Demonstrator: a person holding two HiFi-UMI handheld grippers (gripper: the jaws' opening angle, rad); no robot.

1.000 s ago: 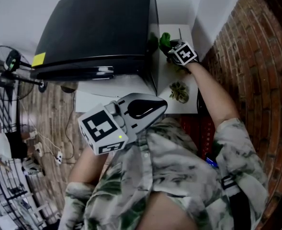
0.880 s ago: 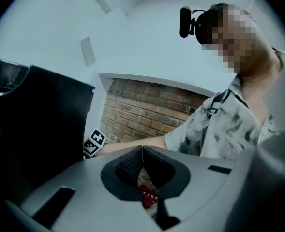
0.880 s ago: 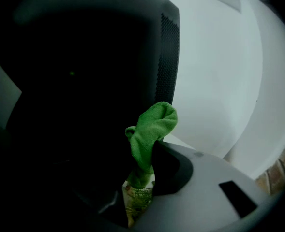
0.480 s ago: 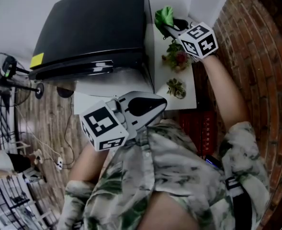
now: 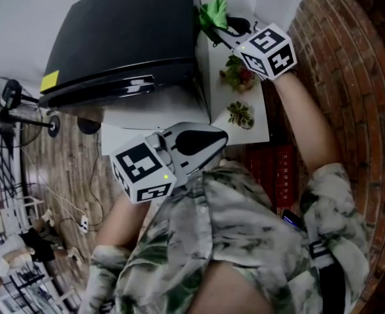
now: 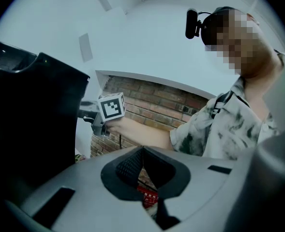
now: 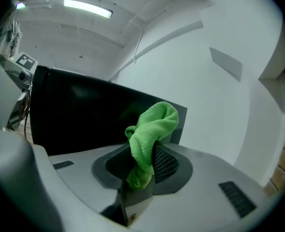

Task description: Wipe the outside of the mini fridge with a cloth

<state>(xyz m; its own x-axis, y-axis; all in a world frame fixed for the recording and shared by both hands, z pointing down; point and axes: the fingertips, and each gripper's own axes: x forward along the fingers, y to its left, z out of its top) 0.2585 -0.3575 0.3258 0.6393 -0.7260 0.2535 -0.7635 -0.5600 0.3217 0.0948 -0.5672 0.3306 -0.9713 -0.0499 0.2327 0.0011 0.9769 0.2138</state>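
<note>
No text, brand or no. you can read here. The yellow sticker on the black mini fridge is too small to make out. The b/w square-marker cubes on your left gripper and right gripper show patterns only, no letters. In the left gripper view, the red item has white print, too blurred to read.

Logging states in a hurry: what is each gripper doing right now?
Left gripper: closed, empty.
Right gripper: closed on the cloth.
</note>
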